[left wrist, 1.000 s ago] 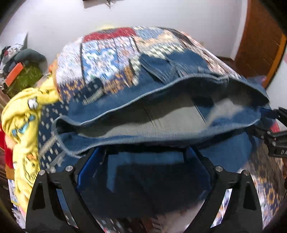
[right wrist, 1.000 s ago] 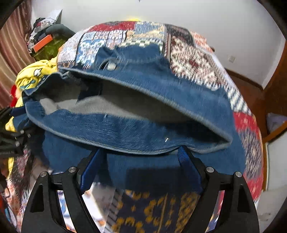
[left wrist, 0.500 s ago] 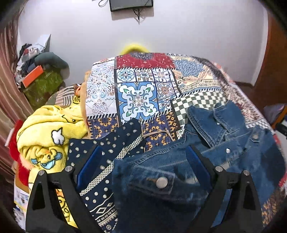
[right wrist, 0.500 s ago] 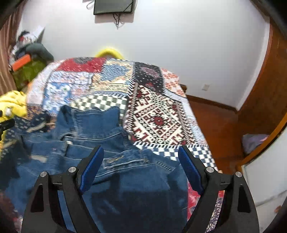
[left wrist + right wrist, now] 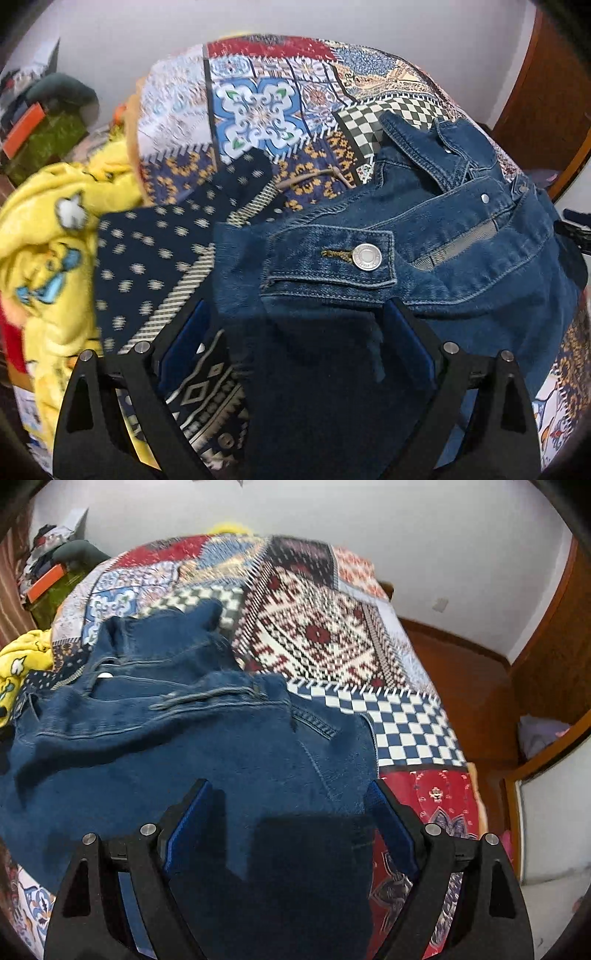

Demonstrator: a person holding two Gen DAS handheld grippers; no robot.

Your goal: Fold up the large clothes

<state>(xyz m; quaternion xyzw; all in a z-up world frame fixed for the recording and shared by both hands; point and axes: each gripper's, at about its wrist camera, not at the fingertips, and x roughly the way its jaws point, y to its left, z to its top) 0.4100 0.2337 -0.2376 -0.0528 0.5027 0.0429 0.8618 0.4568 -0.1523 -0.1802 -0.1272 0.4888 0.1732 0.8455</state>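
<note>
We see the dark blue denim jacket (image 5: 424, 258) lying rumpled on the patchwork quilt (image 5: 258, 110). Our left gripper (image 5: 295, 354) hangs over it, jaws spread, nothing held; our right gripper (image 5: 288, 827) likewise. Only the left view shows the jacket's silver snap button (image 5: 366, 257), lettering unreadable, and the yellow cartoon blanket (image 5: 44, 251) left of the jacket. Only the right view shows wooden floor (image 5: 461, 679) beyond it.

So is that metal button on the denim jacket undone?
No, the metal button sits through its buttonhole, fastening the flap on the denim jacket.
</note>
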